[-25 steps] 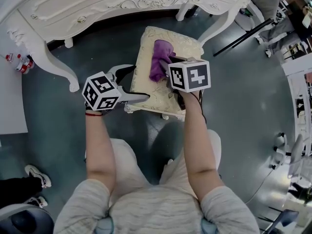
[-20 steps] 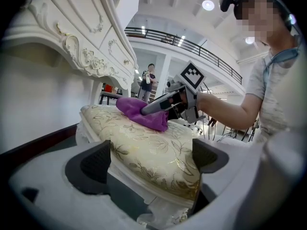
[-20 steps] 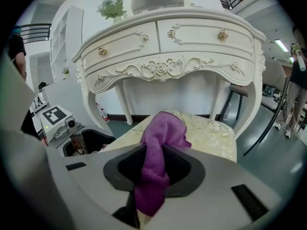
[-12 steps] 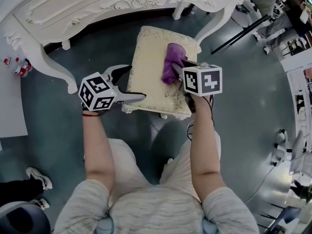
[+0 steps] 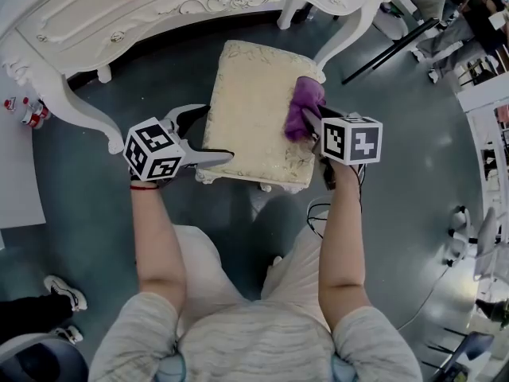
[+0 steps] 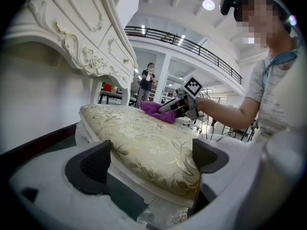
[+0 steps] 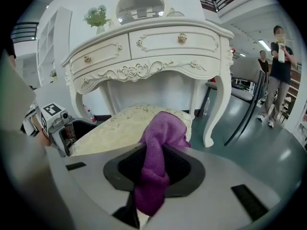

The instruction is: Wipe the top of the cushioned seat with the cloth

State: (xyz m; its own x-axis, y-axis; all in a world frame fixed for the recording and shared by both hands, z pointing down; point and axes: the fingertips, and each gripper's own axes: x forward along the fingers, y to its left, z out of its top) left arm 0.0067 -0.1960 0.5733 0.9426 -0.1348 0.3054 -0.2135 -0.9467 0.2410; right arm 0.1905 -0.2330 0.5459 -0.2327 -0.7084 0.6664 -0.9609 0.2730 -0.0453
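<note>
The cream and gold cushioned seat [image 5: 254, 114] stands on the floor in front of me. A purple cloth [image 5: 304, 106] lies on its right edge, and my right gripper [image 5: 312, 122] is shut on it. The right gripper view shows the cloth [image 7: 160, 133] bunched between the dark pads of the right gripper [image 7: 153, 164] and draping onto the cushion [image 7: 115, 128]. My left gripper [image 5: 208, 136] stands open astride the seat's near left corner. In the left gripper view the cushion [image 6: 144, 138] fills the gap of the left gripper [image 6: 151, 159], with floor showing beside the left pad.
A white carved dressing table [image 5: 159, 10] stands just behind the seat, with its legs [image 5: 95, 122] on either side. A cable [image 5: 314, 209] lies on the floor below the right arm. Dark chair legs [image 5: 390, 54] slant at the right. People [image 7: 280, 56] stand far off.
The right gripper has dragged the purple cloth rightward over the cushion, from near its middle to its right edge. The left gripper has kept its place at the seat's corner.
</note>
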